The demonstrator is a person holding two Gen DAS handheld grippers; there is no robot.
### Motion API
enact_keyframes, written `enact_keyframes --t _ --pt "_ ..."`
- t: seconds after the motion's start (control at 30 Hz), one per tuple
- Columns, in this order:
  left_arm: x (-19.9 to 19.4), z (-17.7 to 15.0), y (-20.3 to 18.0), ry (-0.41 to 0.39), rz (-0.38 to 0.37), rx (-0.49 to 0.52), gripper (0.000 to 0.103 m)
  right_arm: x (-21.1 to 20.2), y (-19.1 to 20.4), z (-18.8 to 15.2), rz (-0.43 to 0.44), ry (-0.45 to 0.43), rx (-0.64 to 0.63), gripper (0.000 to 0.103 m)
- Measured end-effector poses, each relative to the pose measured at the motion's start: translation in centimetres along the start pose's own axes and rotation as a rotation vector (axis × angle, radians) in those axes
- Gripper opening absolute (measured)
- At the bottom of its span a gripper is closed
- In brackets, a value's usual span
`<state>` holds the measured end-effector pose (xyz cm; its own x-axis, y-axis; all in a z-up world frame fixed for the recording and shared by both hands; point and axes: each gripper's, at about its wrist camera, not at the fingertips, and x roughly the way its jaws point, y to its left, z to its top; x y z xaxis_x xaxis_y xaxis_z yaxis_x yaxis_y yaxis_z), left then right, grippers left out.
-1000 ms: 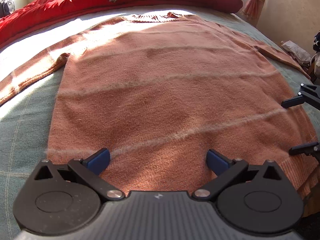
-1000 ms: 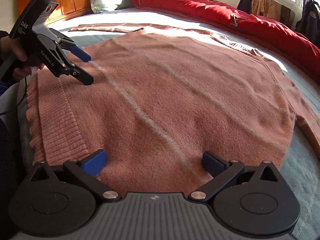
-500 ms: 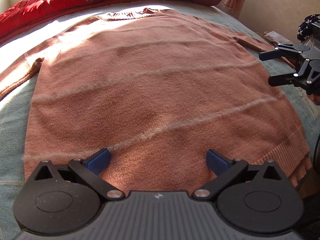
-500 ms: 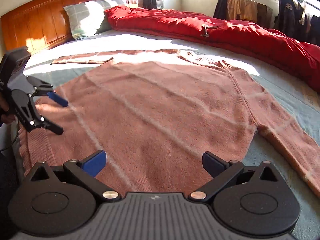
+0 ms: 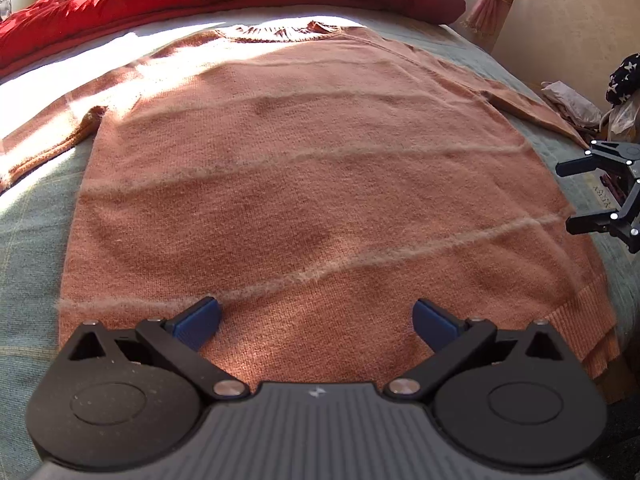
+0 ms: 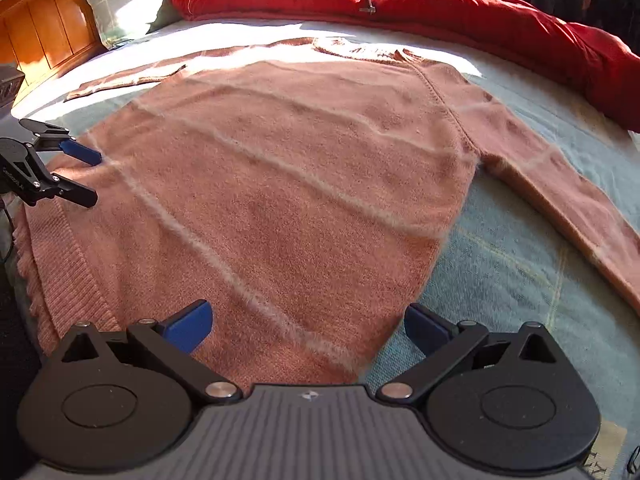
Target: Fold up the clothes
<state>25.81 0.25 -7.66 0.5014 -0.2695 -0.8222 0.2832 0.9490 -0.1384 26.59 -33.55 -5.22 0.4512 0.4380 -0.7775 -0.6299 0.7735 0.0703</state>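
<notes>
Salmon-pink knit sweater (image 5: pixel 312 200) lies flat across the bed (image 6: pixel 512 256); left gripper (image 5: pixel 316 320) and right gripper (image 6: pixel 308 322) — both spread wide, holding nothing — fill each frame's lower centre.

Red duvet (image 6: pixel 440 12) along far side of bed (image 6: pixel 520 264), pillow (image 6: pixel 128 4) by wood headboard (image 6: pixel 44 28)

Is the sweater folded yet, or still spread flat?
Spread flat. The orange sweater lies open on the bed, both sleeves stretched outward, hem unfolded. No fold anywhere.
</notes>
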Motion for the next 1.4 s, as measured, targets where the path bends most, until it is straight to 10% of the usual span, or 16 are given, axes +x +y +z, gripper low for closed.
enact_keyframes --t 0.2,0.97,1.27,1.4 --pt "-1.1 -0.9 1.0 0.015 -0.004 -0.046 0.102 2.6 2.8 3.6 0.114 -0.061 -0.095 0.103" --pt "-6.7 -4.7 5.1 0.049 0.003 -0.234 0.102 6.2 4.4 1.9 0.081 -0.017 -0.112 0.103" --pt "-2.6 0.6 0.6 -0.100 -0.032 -0.002 0.100 6.3 5.2 2.0 0.038 -0.008 -0.122 0.103" --pt "-2.0 0.5 -1.0 -0.067 -0.223 0.027 0.101 6.3 5.2 1.8 0.032 -0.022 -0.113 0.103"
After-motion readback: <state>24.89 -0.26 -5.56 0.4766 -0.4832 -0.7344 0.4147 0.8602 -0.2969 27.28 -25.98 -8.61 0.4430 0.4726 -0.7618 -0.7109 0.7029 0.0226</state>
